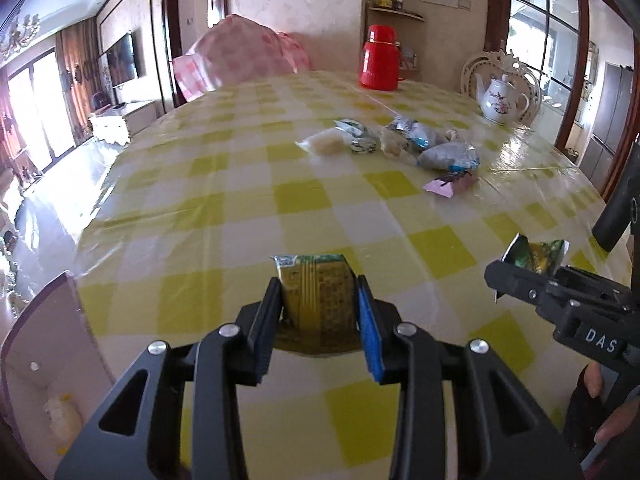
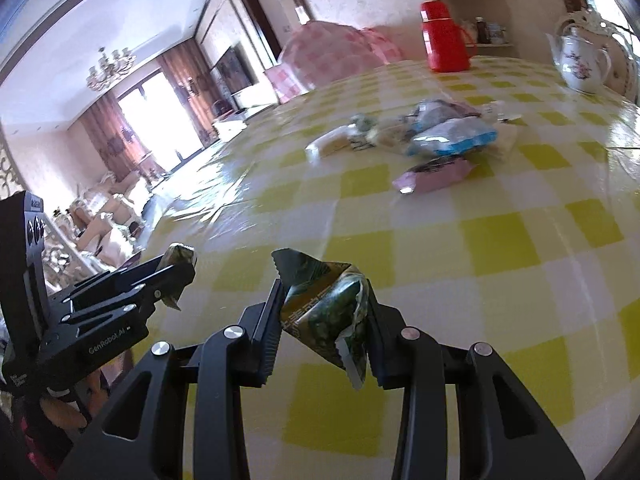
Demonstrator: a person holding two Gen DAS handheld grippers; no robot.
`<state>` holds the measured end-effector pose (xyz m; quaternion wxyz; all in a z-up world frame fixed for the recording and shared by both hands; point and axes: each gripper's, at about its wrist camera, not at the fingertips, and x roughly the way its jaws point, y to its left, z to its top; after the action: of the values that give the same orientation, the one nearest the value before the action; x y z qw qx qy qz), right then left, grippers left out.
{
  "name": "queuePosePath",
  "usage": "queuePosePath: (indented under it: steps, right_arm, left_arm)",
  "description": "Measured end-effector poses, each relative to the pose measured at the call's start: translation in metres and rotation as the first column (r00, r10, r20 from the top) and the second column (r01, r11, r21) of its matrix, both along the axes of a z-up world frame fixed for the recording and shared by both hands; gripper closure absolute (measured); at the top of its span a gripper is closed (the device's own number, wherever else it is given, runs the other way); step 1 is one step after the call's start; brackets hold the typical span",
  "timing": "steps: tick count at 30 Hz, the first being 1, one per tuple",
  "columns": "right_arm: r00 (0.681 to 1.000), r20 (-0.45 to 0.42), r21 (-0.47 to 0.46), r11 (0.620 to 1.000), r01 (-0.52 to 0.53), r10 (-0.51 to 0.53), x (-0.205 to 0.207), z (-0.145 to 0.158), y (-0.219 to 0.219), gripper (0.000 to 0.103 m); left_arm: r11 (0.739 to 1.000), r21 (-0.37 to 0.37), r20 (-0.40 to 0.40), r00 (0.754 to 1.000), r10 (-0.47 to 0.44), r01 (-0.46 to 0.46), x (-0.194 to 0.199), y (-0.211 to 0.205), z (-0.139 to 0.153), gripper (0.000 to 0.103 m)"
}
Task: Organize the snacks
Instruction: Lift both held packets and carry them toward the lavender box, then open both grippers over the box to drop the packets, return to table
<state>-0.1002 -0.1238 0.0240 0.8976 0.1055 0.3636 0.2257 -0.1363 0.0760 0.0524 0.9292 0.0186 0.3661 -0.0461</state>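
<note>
My left gripper [image 1: 318, 316] is shut on a yellow-green snack packet [image 1: 316, 300] and holds it above the checked table. My right gripper [image 2: 326, 320] is shut on a dark green crinkled snack packet [image 2: 324, 304], also above the table. In the left wrist view the right gripper [image 1: 532, 280] shows at the right edge with its green packet [image 1: 536, 258]. In the right wrist view the left gripper [image 2: 160, 280] shows at the left with its packet [image 2: 180, 258]. A pile of loose snacks [image 1: 400, 140] lies far ahead; it also shows in the right wrist view [image 2: 432, 132].
The yellow-and-white checked tablecloth [image 1: 240, 208] covers a round table. A pink snack packet [image 1: 450, 185] lies nearest the pile. A red thermos [image 1: 378, 58], a white teapot [image 1: 502, 98] and a pink mesh cover [image 1: 240, 56] stand at the far edge. A white box [image 1: 48, 360] sits at lower left.
</note>
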Motion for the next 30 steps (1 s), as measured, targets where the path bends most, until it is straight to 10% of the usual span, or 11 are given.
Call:
queuePosePath:
  steps: [16, 30]
  right_arm:
    - [0.951, 0.008, -0.096, 0.947, -0.308, 0.31, -0.042, 0.012, 0.137, 0.066]
    - [0.788, 0.018, -0.199, 0.775, -0.6, 0.615, -0.093, 0.018, 0.288, 0.064]
  left_arm:
    - [0.973, -0.013, 0.0, 0.974, 0.229, -0.229, -0.056, 0.15, 0.026, 0.066]
    - [0.882, 0.084, -0.055, 0.882, 0.468, -0.463, -0.082, 0.259, 0.022, 0.059]
